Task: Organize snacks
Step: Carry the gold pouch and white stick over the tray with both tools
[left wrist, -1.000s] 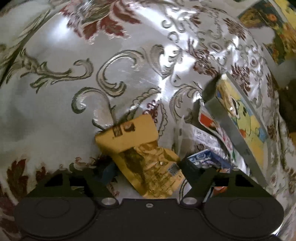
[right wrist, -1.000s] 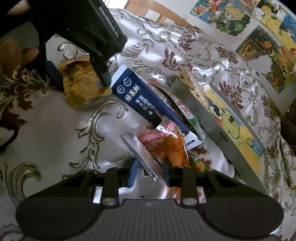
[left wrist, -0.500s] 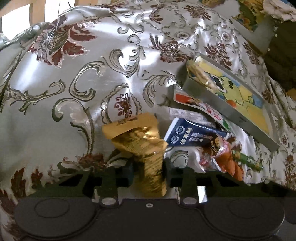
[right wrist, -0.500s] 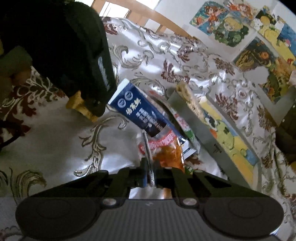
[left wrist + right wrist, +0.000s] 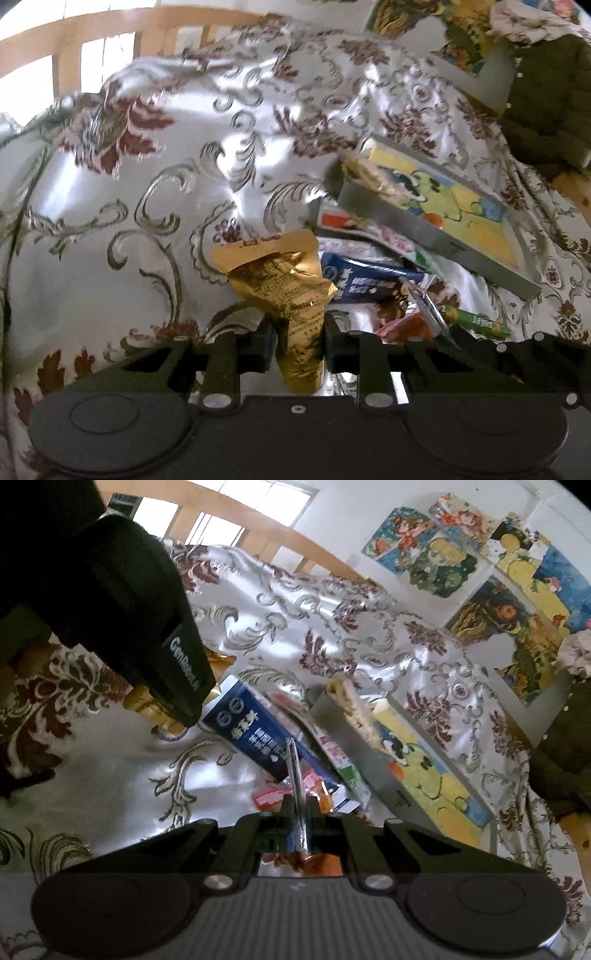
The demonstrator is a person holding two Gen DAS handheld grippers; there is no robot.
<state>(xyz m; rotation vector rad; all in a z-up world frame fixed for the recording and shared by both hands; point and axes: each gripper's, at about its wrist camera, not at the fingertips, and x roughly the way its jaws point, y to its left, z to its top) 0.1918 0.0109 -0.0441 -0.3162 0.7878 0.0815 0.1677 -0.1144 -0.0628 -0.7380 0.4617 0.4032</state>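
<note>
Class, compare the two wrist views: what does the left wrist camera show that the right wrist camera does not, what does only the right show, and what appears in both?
Only the left wrist view shows the left gripper closing on the gold snack packet, and a green snack stick.

Only the right wrist view shows the right gripper shut on a thin silvery packet edge, and the cartoon posters in full.

Both show the blue packet, the grey tray and the floral cloth.
</note>
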